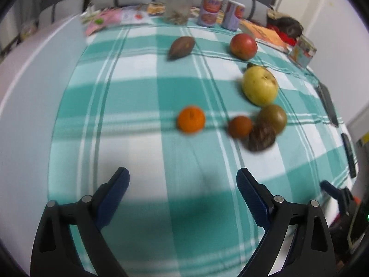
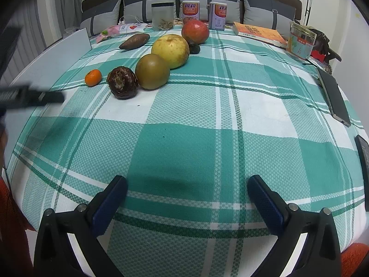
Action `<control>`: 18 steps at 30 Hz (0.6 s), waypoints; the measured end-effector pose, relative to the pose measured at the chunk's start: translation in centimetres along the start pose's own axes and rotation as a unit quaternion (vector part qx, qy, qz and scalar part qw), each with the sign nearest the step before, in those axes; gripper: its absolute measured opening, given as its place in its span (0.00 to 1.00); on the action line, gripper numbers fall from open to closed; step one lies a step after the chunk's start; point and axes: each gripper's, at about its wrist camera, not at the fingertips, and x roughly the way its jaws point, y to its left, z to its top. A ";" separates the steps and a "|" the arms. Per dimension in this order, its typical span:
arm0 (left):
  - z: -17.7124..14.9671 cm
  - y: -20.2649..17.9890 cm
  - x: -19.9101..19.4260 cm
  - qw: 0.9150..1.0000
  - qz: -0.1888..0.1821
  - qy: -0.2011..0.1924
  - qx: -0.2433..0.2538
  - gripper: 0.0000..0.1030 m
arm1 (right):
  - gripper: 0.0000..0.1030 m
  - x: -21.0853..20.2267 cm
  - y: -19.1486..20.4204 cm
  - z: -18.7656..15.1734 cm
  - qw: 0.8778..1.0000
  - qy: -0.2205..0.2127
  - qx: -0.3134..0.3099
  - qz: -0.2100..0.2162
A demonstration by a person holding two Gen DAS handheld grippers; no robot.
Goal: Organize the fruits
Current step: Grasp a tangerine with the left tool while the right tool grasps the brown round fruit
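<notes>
Fruits lie on a green-and-white checked cloth (image 2: pixel 196 124). In the right wrist view a tangerine (image 2: pixel 93 77), a dark brown fruit (image 2: pixel 122 82), a green-brown round fruit (image 2: pixel 152 71), a big yellow fruit (image 2: pixel 170 50) and a red fruit (image 2: pixel 195 31) form a diagonal row, with a brown pointed fruit (image 2: pixel 135 41) apart behind it. The left wrist view shows the tangerine (image 1: pixel 191 119) alone, left of a small reddish fruit (image 1: pixel 239 126). My left gripper (image 1: pixel 182 173) is open and empty, short of the tangerine. My right gripper (image 2: pixel 186 182) is open over bare cloth.
A clear jar (image 2: pixel 162 16), two cans (image 2: pixel 191 10), an orange book (image 2: pixel 258 33) and a printed tin (image 2: pixel 301 42) line the back. A phone (image 2: pixel 334 97) and a dark remote (image 2: pixel 363 152) lie at the right edge. Snack packets (image 2: pixel 120 29) lie back left.
</notes>
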 end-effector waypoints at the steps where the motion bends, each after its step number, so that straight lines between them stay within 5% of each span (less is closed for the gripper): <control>1: 0.6 -0.1 0.4 1.000 0.002 0.002 0.004 0.90 | 1.00 0.0 0.0 0.0 1.000 0.000 0.000 0.000; 7: 2.6 -0.8 2.5 0.999 -0.008 0.022 0.029 0.67 | 1.00 0.1 0.1 0.1 1.000 0.000 -0.002 0.001; 14: 3.4 -1.0 4.1 0.999 -0.008 0.024 0.038 0.61 | 1.00 0.1 0.1 0.1 1.000 0.000 -0.002 0.002; 18: 3.8 -1.4 4.5 0.999 -0.008 0.017 0.047 0.35 | 1.00 0.0 0.1 0.0 1.000 0.000 -0.002 0.002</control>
